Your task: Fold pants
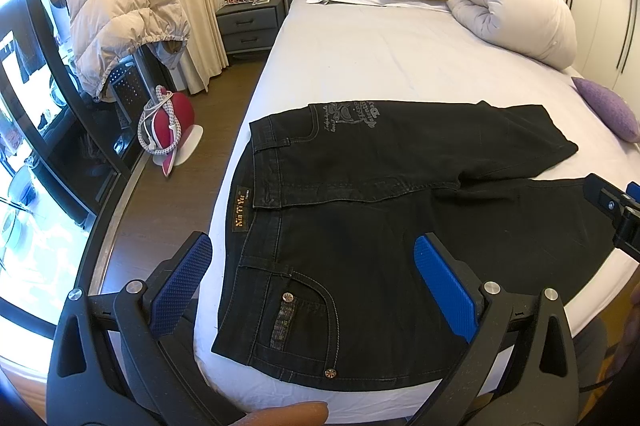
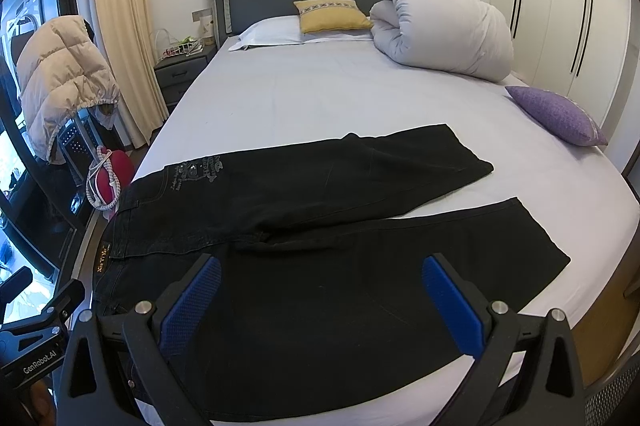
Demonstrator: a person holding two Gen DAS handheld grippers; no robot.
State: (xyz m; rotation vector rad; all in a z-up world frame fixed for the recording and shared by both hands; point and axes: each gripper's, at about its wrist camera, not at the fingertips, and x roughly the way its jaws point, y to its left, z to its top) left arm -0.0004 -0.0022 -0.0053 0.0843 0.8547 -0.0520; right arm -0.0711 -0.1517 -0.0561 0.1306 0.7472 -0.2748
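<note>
Black jeans (image 1: 360,226) lie flat across the foot of the bed (image 1: 380,66), waistband to the left, the two legs spread apart to the right. In the right wrist view the jeans (image 2: 320,226) show both leg ends, far one and near one. My left gripper (image 1: 312,274) is open and empty, hovering above the waist and near pocket. My right gripper (image 2: 320,306) is open and empty, above the near leg's thigh. The right gripper's body shows at the right edge of the left wrist view (image 1: 616,210).
A rolled white duvet (image 2: 440,30), a yellow cushion (image 2: 332,14) and a white pillow (image 2: 268,34) lie at the headboard. A purple cushion (image 2: 556,114) sits at the bed's right edge. Left of the bed are a nightstand (image 1: 248,22), a puffer jacket (image 1: 120,14) and a red iron (image 1: 168,126).
</note>
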